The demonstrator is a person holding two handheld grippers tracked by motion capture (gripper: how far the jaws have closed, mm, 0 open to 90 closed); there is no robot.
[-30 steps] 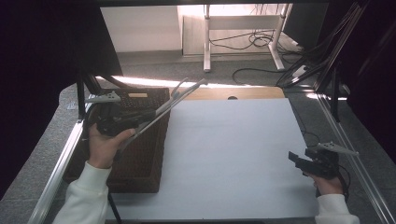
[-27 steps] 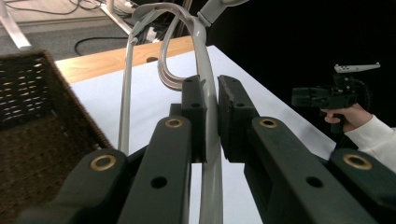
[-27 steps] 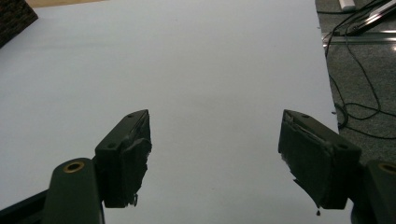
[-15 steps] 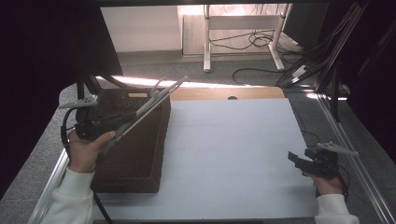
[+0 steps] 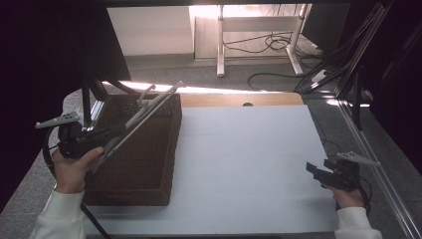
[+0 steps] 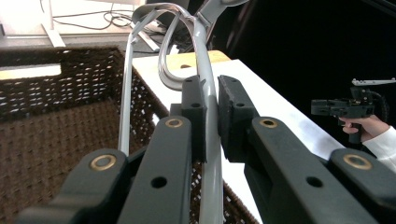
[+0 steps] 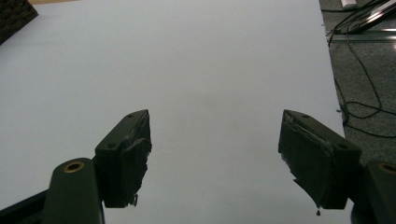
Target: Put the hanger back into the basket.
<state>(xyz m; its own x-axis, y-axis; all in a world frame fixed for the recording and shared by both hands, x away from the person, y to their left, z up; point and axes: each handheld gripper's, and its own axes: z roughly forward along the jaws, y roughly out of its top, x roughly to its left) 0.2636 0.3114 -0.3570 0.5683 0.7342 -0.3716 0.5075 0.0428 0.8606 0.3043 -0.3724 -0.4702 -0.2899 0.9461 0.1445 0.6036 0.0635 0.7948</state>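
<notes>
My left gripper is clamped on the grey hanger, whose long axis runs toward the frame's upper middle above the wicker basket at left. My right gripper, jaws wide apart, hovers lower right over bare table, well apart.

Both of the person's arms wear white long sleeves with ribbed cuffs. Each hand grips a matte black pistol-shaped gripper. The left gripper has thick black linkage arms pinned with brass-coloured rivets, small round holes, and flat rubbery pads. A pale grey three-cornered plate sits on top of it, and a black cable loops beneath that plate. The right gripper shows worn, ragged pad edges.
</notes>
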